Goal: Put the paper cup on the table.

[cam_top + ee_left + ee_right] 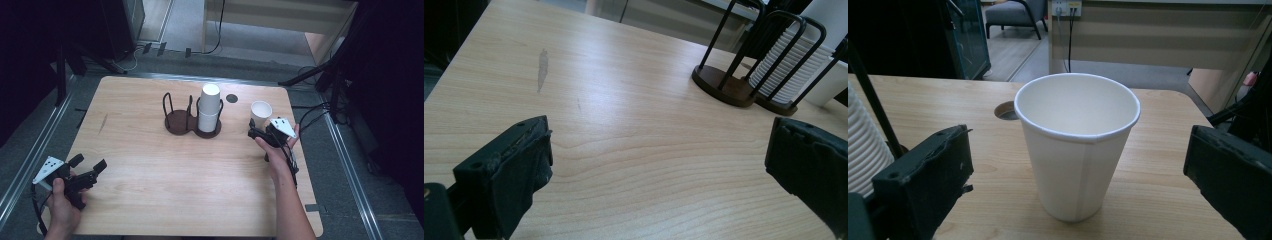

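Observation:
A single white paper cup (261,111) (1078,145) stands upright and empty on the wooden table near its right side. My right gripper (258,132) (1078,167) sits just on the near side of it. The jaws are spread wide to either side of the cup without touching it, so it is open. A dark two-slot wire cup rack (181,123) (730,87) stands mid-table, with a stack of white cups (209,107) (785,65) in its right slot. My left gripper (90,163) (659,150) rests open at the near left, nothing between its jaws.
The table (150,175) has a round cable hole (231,98) (1007,111) behind the rack and cup. The rack's left slot is empty. Cables and dark stands (320,75) crowd the floor to the right. A grey smear (542,67) marks the wood at left.

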Demonstrator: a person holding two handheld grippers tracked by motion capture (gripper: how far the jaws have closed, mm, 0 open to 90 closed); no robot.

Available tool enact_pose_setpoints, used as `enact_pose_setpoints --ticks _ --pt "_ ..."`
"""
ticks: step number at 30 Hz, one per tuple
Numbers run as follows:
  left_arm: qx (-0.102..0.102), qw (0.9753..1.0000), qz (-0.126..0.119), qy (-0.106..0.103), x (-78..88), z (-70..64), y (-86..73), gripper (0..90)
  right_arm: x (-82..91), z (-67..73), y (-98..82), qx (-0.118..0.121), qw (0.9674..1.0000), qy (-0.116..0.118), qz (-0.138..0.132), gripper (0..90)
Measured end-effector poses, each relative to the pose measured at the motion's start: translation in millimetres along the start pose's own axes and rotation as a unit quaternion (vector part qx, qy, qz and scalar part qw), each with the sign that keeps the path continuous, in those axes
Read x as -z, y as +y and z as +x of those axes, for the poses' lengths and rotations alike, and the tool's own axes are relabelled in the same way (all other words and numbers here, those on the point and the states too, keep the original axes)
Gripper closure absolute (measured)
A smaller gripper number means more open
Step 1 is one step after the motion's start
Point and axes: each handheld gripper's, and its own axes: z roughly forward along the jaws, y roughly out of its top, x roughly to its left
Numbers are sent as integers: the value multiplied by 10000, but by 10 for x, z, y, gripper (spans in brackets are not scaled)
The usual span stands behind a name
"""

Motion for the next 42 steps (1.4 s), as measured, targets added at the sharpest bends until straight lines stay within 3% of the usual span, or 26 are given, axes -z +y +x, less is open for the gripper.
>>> enact_pose_setpoints --ticks 19,42 --pt "7 10000 4 -16 -3 0 -2 0 381 7 -27 -46 9998 113 -155 0" --pt "-3 10000 15 -17 -3 0 -3 0 795 -162 -118 -89 9998 105 -165 0"
